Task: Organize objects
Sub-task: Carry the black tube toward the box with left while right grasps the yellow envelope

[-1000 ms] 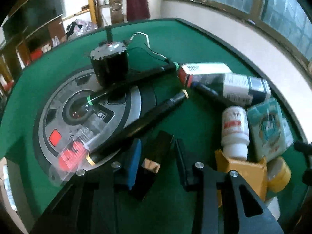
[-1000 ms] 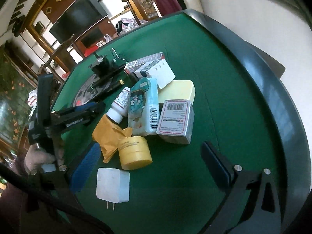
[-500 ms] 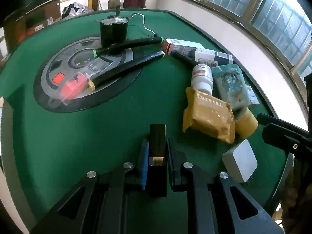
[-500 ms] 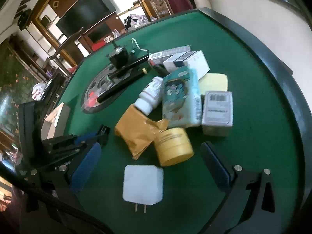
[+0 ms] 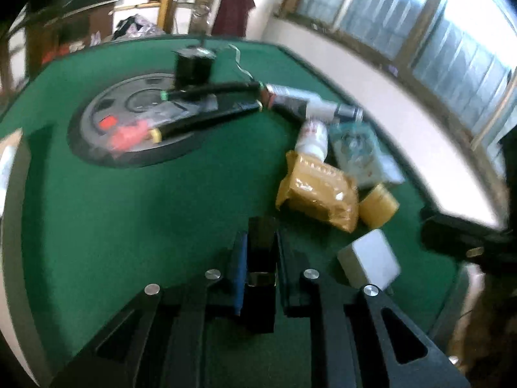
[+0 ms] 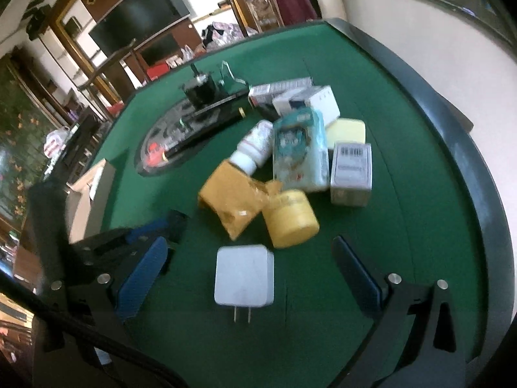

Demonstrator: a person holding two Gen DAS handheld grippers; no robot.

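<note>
Right wrist view: the right tool, jaws wide apart, hangs over the white charger, prongs toward it; the left tool clamps a black box.

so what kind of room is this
Probably a home living room: a TV in a wooden wall unit, a wooden chair with clothing draped on it, and a green felt table, likely for mahjong.

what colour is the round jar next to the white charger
Yellow jar, beside the white charger; clearest in the right wrist view.
</note>
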